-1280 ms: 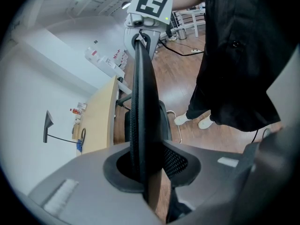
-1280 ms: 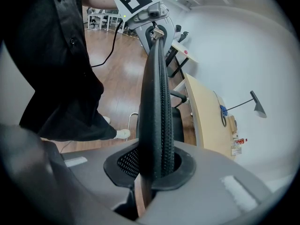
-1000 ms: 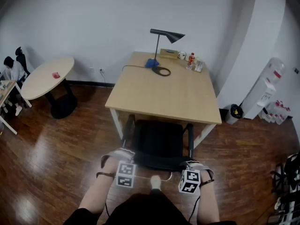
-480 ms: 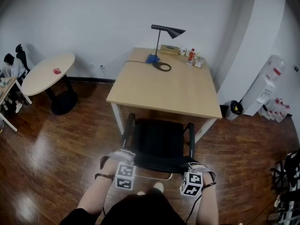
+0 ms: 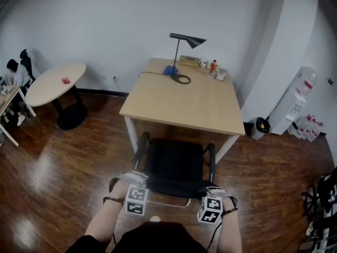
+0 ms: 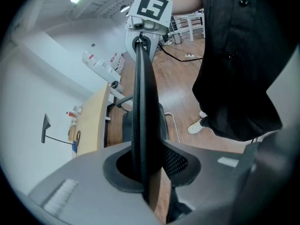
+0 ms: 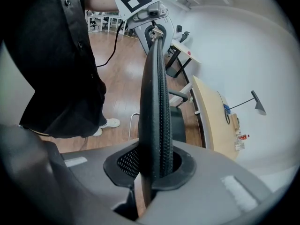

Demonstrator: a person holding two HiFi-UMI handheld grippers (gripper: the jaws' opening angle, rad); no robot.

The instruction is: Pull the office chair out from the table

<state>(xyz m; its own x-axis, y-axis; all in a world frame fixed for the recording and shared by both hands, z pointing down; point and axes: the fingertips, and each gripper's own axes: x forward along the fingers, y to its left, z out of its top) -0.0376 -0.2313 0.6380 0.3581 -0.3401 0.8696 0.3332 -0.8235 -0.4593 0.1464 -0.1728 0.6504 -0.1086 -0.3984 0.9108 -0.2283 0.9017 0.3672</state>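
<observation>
The black mesh office chair (image 5: 176, 162) stands in front of the wooden table (image 5: 184, 101), its seat mostly out from under the table's near edge. My left gripper (image 5: 141, 182) is shut on the left end of the backrest's top edge, and my right gripper (image 5: 209, 192) is shut on the right end. In the left gripper view the backrest edge (image 6: 141, 111) runs from between the pads of the left gripper (image 6: 145, 172) up to the right gripper (image 6: 149, 18). In the right gripper view the backrest (image 7: 157, 107) is clamped in the right gripper (image 7: 157, 170), with the left gripper (image 7: 143, 11) at its far end.
A black desk lamp (image 5: 187, 40) and small bottles and cups (image 5: 213, 67) stand at the table's far end. A round table (image 5: 55, 83) stands at the left, a water dispenser (image 5: 300, 96) and a bin (image 5: 261, 124) at the right. The person's body is close behind the chair.
The chair has rolled back from the table toward the person, and both grippers have come back with it, still clamped on the backrest.
</observation>
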